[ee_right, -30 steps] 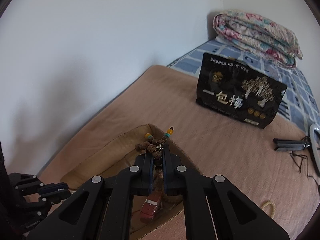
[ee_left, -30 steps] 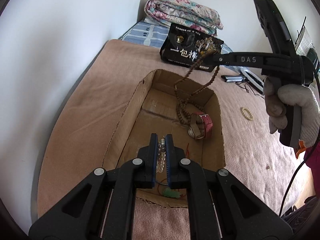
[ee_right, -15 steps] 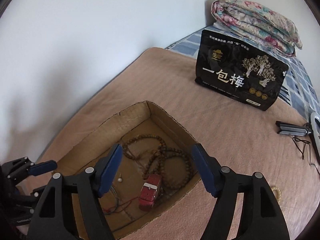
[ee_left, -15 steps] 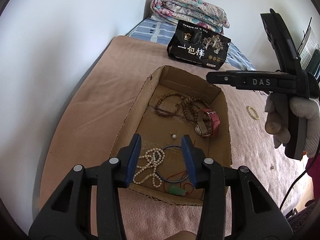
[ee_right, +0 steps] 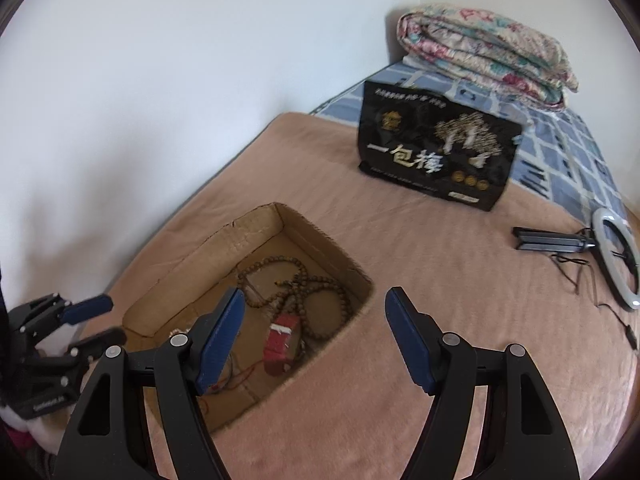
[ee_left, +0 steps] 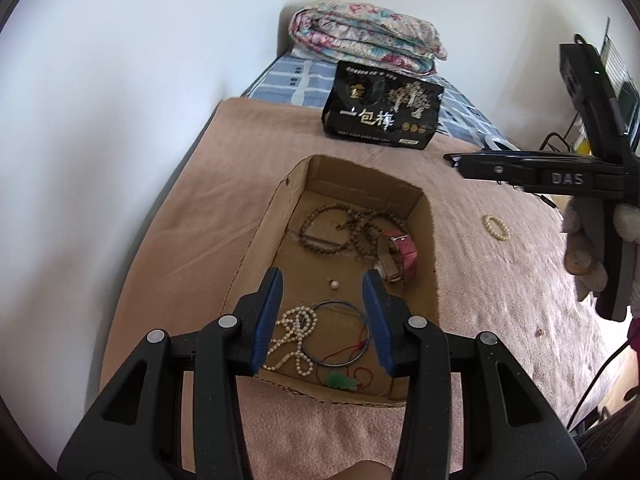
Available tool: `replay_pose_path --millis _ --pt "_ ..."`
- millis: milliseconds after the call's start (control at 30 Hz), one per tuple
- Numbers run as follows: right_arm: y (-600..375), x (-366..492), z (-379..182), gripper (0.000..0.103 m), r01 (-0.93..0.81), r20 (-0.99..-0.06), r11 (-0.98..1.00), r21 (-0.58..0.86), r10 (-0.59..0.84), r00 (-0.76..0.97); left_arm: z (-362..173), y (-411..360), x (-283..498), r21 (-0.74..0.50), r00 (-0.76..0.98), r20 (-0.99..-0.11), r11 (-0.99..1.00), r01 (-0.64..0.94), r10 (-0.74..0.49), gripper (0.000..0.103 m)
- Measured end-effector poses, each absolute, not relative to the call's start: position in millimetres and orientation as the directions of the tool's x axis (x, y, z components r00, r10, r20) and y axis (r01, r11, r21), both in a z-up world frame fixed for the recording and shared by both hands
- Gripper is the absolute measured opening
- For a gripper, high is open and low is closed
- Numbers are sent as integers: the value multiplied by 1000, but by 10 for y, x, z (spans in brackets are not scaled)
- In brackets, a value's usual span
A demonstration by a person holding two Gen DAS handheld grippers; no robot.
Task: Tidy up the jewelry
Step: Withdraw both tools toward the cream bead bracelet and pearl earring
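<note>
Both grippers' jaws open, empty; cardboard box (ee_left: pixel 424 248) lengthwise away from the left gripper (ee_left: pixel 322 304).

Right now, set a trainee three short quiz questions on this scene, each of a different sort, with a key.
1. True or false: the pearl necklace lies inside the cardboard box.
2. Which piece lies outside the box, on the blanket? A red watch; B pearl bracelet; C wooden bead strand.
3. Fill in: the left gripper and right gripper both hold ____.

Key: 1 true; 2 B; 3 nothing, both jaws stand open.
</note>
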State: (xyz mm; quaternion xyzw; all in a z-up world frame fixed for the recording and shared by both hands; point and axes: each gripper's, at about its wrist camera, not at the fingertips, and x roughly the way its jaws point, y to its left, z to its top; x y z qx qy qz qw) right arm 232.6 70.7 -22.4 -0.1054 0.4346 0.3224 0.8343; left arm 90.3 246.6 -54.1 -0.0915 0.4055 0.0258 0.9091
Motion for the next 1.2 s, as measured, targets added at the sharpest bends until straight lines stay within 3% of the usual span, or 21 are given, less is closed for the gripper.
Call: replay_pose_path --millis 367,533,933,1200 --pt "-317 2092 -47 73 -555 -762 829 62 399 510 -282 2014 949 -142 697 -711 990 -13 -93 42" --pt "-879 1970 -67 79 -498 -758 866 57 362 543 -186 1761 1020 -167 699 -701 986 29 -139 51" --pt "-1867 1630 -517 79 -357 -799 931 73 269 538 -228 1001 1190 -146 649 -727 975 170 -222 51" --pt "-1895 1251 -940 79 -388 -811 920 53 267 521 -414 485 1437 -175 616 -734 956 234 -285 51"
